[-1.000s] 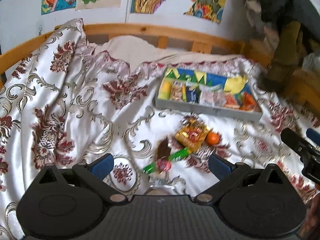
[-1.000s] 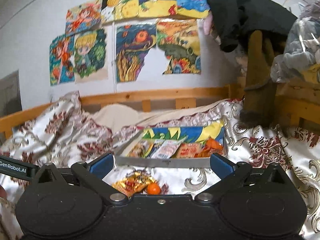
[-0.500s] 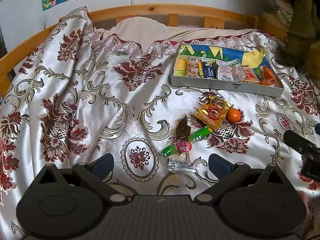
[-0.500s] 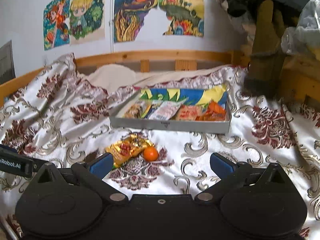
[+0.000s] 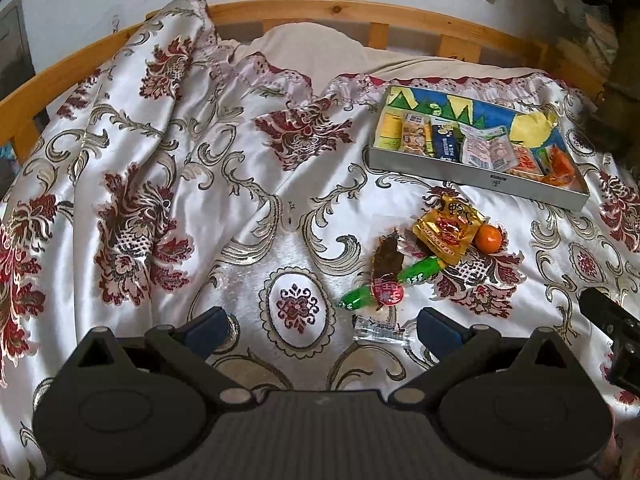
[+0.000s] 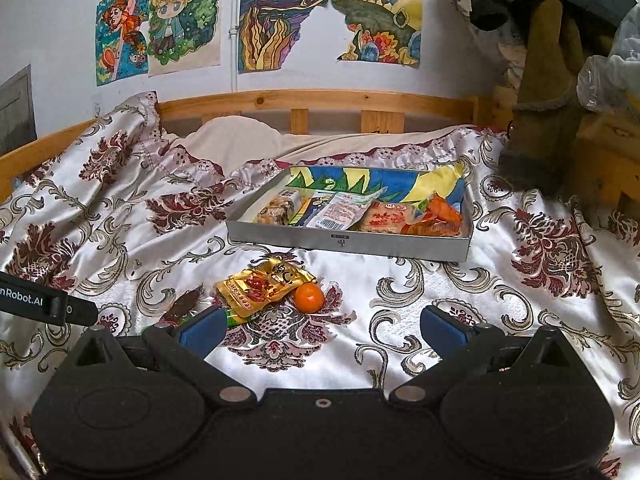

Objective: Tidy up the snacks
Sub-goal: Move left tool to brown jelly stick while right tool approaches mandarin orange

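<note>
A grey snack box (image 5: 476, 176) (image 6: 348, 242) with several packets in it lies on the bed. In front of it lie a gold packet (image 5: 448, 229) (image 6: 262, 287), a small orange (image 5: 488, 237) (image 6: 308, 297), a brown snack (image 5: 387, 258), a green stick (image 5: 420, 270), a red round candy (image 5: 388, 293) and a clear wrapped candy (image 5: 380, 332). My left gripper (image 5: 320, 330) is open and empty, just in front of the clear candy. My right gripper (image 6: 320, 330) is open and empty, hovering near the orange.
The bed has a white satin cover with red and gold patterns (image 5: 180, 200). A wooden headboard rail (image 6: 320, 100) runs behind it. Drawings (image 6: 280, 12) hang on the wall. Dark clothes and wooden furniture (image 6: 552, 100) stand at the right.
Both grippers have risen and tilted down, so more of the bed shows. The snacks and box lie where they were.
</note>
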Tool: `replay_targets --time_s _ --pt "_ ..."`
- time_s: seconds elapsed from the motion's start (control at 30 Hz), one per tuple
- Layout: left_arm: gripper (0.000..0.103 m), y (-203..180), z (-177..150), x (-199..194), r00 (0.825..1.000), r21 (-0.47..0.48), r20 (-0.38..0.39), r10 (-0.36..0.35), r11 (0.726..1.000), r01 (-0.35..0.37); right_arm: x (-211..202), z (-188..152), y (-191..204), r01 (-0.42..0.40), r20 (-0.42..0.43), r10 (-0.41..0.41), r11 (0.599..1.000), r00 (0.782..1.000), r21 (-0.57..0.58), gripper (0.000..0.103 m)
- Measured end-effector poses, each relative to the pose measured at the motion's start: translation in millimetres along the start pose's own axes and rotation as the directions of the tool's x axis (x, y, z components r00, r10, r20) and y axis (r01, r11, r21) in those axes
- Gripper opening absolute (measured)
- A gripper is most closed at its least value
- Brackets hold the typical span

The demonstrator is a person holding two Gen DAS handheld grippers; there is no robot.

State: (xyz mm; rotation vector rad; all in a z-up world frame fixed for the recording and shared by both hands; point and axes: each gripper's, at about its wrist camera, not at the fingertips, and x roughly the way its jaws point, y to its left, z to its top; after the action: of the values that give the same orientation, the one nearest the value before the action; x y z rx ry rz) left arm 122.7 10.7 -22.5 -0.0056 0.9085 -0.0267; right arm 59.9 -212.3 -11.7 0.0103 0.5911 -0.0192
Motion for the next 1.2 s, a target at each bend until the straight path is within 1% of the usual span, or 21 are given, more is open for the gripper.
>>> replay_targets --time_s 0.23,0.3,0.4,0.47,0.53,0.6,0.7,0.8,0.9,1.0,1.07,1.13,1.2 --pt "0.103 3.7 2.5 6.4 1.000 -0.043 -0.021 -0.007 0.999 0.006 -2.1 2.3 0.7 -0.013 0.009 0.013 1.000 1.000 -0.001 0.102" --pt "0.103 5.6 4.1 9.6 0.999 -0.059 -0.032 -0.006 0.998 0.004 -0.2 3.5 -1.2 -0.021 0.002 0.020 1.000 1.000 0.011 0.102" --pt "0.103 6.8 6.0 13.4 0.999 -0.068 -0.033 0.005 0.998 -0.007 7.9 7.8 -8.2 -0.055 -0.025 0.056 0.998 0.998 0.044 0.102" --pt "0.103 5.7 7.2 16.0 0.999 -0.061 -0.029 0.018 0.998 -0.020 16.2 13.4 -13.6 -0.083 -0.048 0.086 0.995 0.995 0.058 0.102" --pt "0.103 3.9 9.9 20.3 0.999 -0.045 -0.029 0.023 0.999 -0.025 22.1 18.6 -16.5 -0.089 -0.056 0.092 0.995 0.994 0.053 0.102" --pt "0.103 1.6 13.0 25.5 0.999 -0.024 -0.037 0.022 0.999 -0.022 28.0 23.9 -18.7 -0.099 -0.059 0.102 0.994 0.993 0.046 0.102" --pt "0.103 -1.1 17.2 32.5 0.998 0.004 -0.058 0.022 1.000 -0.022 40.5 30.4 -21.3 -0.137 -0.070 0.139 0.990 0.988 0.029 0.102" --pt "0.103 -0.8 21.9 37.6 0.997 0.016 -0.072 0.002 1.000 0.000 54.0 33.5 -19.6 -0.168 -0.067 0.166 0.985 0.984 -0.035 0.102" --pt "0.103 -4.0 28.5 44.1 0.998 0.053 -0.066 -0.015 0.998 0.018 68.4 36.3 -14.3 -0.188 -0.051 0.182 0.971 0.982 -0.150 0.102" --pt "0.103 -10.4 34.8 53.7 0.999 0.113 -0.042 -0.011 0.993 0.015 88.2 38.5 -8.7 -0.202 -0.045 0.197 0.939 0.979 -0.278 0.102" --pt "0.103 -13.9 37.3 63.3 0.999 0.131 -0.049 0.005 0.991 0.002 104.0 38.8 -5.8 -0.200 -0.054 0.194 0.916 0.980 -0.348 0.102" --pt "0.103 -16.2 38.8 73.7 0.998 0.133 -0.054 0.014 0.991 -0.007 118.7 37.9 -5.0 -0.202 -0.070 0.190 0.898 0.979 -0.392 0.102" --pt "0.103 -16.7 39.5 82.7 0.998 0.133 -0.058 0.014 0.991 -0.006 131.5 35.6 -4.9 -0.203 -0.091 0.181 0.887 0.979 -0.414 0.102"
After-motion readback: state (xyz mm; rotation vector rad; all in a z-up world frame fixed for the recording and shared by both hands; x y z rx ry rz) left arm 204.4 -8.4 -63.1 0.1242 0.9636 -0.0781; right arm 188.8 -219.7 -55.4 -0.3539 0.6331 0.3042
